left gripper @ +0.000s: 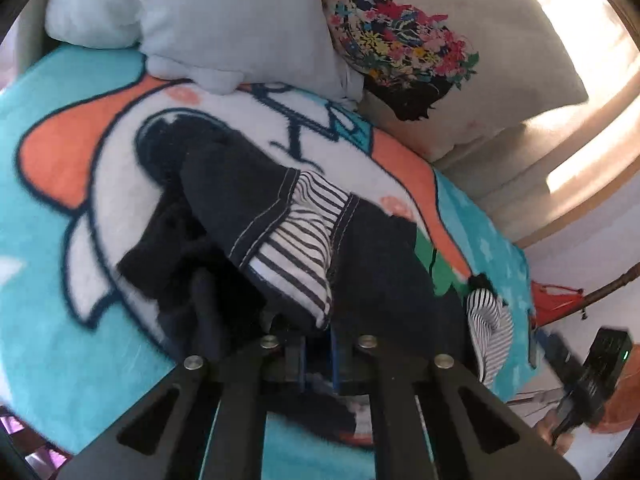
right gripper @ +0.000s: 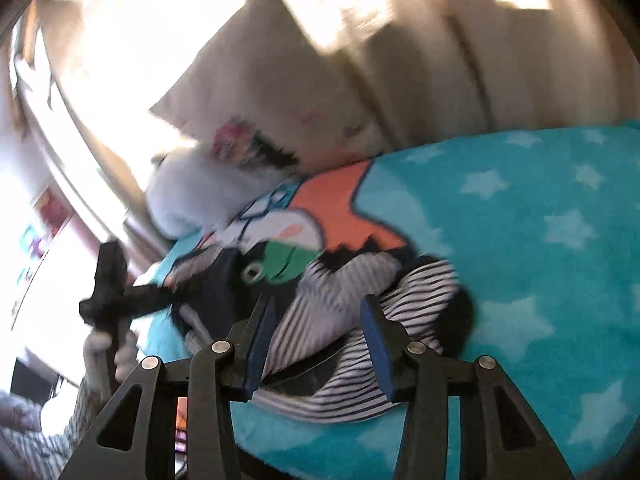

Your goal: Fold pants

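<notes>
The pants (left gripper: 248,208) are dark navy with a black-and-white striped lining, and they lie crumpled on a turquoise cartoon blanket (left gripper: 44,128). My left gripper (left gripper: 318,344) is shut on a navy part of the pants at the near edge. In the right wrist view the striped part of the pants (right gripper: 332,312) lies bunched on the blanket (right gripper: 540,240). My right gripper (right gripper: 320,316) is open, with its blue-padded fingers (right gripper: 376,344) on either side of the striped cloth. The left gripper (right gripper: 108,300) and the hand that holds it show at the left of that view.
A pale blue pillow (left gripper: 192,16) and a floral-print pillow (left gripper: 432,40) lean at the head of the bed. A beige padded headboard (right gripper: 460,32) stands behind. The bed edge (left gripper: 524,280) drops off at the right, with red items (left gripper: 556,300) beyond.
</notes>
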